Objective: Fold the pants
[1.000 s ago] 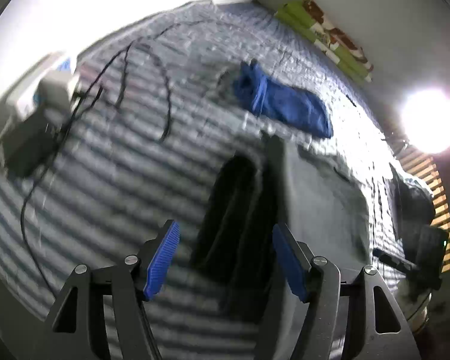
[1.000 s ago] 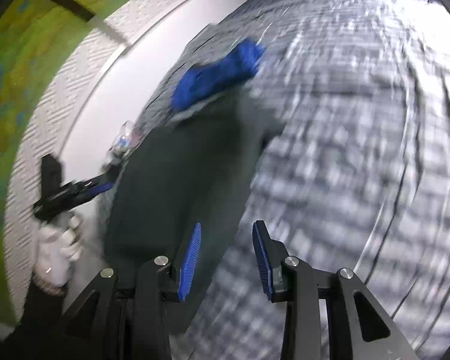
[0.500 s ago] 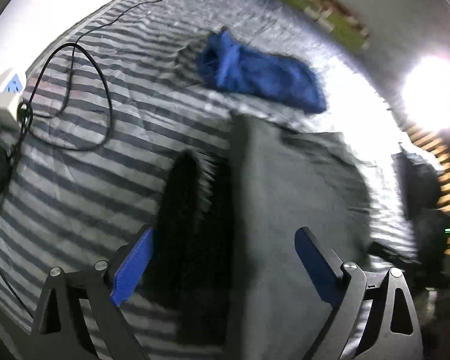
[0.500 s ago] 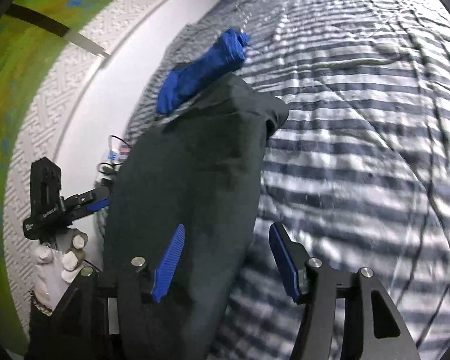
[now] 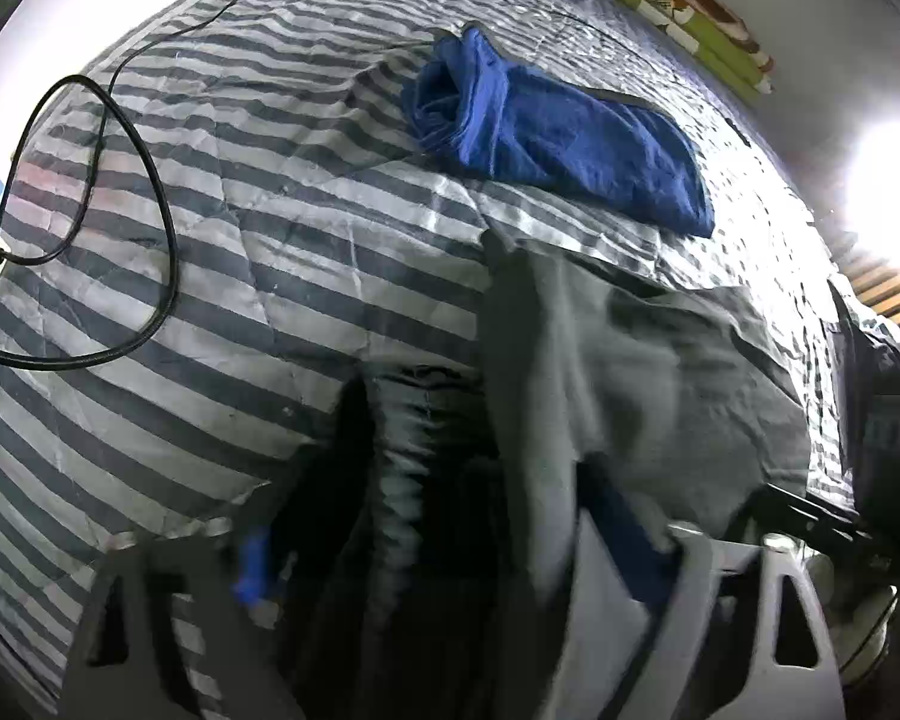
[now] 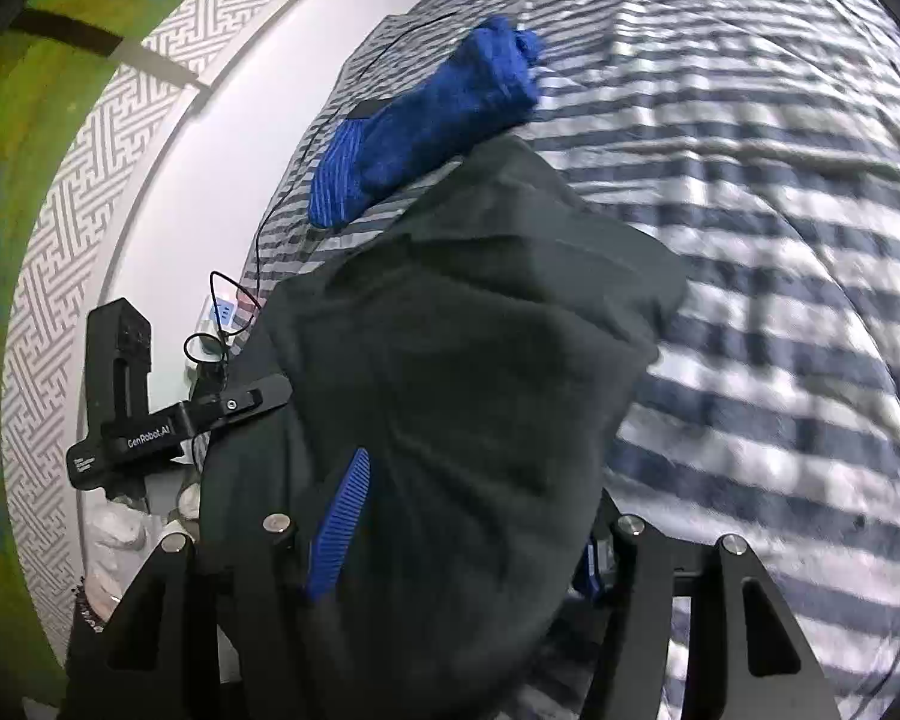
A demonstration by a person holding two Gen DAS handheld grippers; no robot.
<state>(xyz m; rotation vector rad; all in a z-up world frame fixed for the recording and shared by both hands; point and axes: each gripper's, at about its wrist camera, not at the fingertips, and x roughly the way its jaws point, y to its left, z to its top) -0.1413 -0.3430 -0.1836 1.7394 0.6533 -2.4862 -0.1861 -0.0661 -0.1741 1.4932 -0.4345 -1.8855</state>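
Lay spread on the striped bed [image 5: 222,276]: dark pants [image 6: 450,396], running forward between the wide-parted fingers of both left gripper [image 5: 444,546] and right gripper [image 6: 468,516]. Beyond the pants, blue cloth [image 5: 558,138].

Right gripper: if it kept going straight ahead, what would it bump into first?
Probably the dark pants: the right gripper has them bunched between its open fingers. The blue garment lies farther on.
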